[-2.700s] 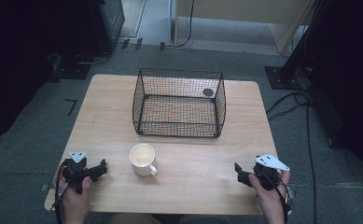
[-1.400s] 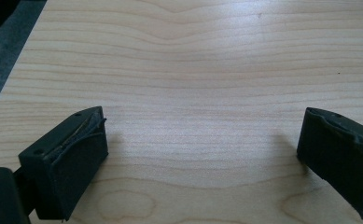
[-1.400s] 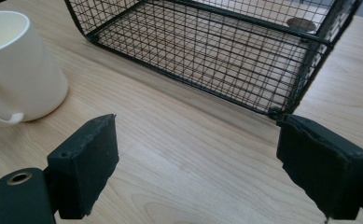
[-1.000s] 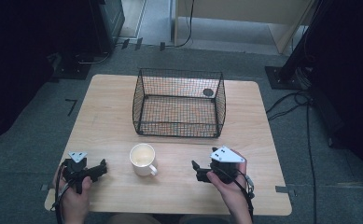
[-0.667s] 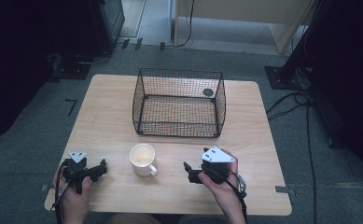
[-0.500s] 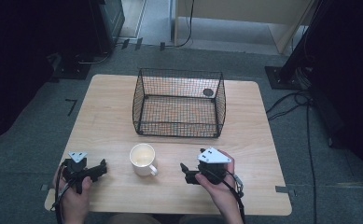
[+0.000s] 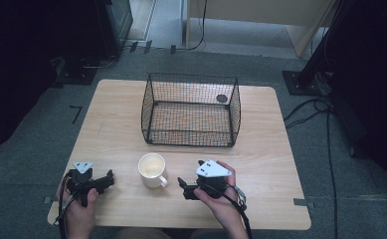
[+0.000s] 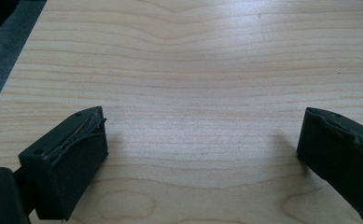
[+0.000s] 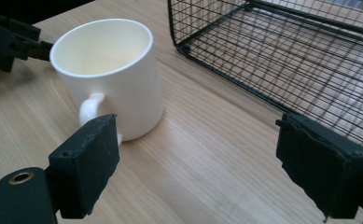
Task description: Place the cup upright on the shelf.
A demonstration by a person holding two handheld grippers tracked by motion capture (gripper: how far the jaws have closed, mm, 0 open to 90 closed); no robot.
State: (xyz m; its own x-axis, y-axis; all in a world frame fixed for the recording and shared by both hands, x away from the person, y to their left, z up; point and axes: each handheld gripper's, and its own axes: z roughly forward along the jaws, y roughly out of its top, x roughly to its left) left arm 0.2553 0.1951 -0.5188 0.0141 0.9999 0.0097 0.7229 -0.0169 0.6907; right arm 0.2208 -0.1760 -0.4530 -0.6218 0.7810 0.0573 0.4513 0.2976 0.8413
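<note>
Nearing the white mug (image 7: 151, 169) handle-side: right hand-held gripper (image 7: 185, 185), jaws spread, empty. Left hand-held gripper (image 7: 106, 179) beyond the mug, also spread.

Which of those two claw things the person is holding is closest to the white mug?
The right gripper: it sits beside the mug, its open jaws aimed at the handle side. The left gripper rests farther off, facing bare table.

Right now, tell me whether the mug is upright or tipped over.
Upright. The white mug stands on its base on the table, its round mouth facing up, the handle at its side toward the right tool.
</note>
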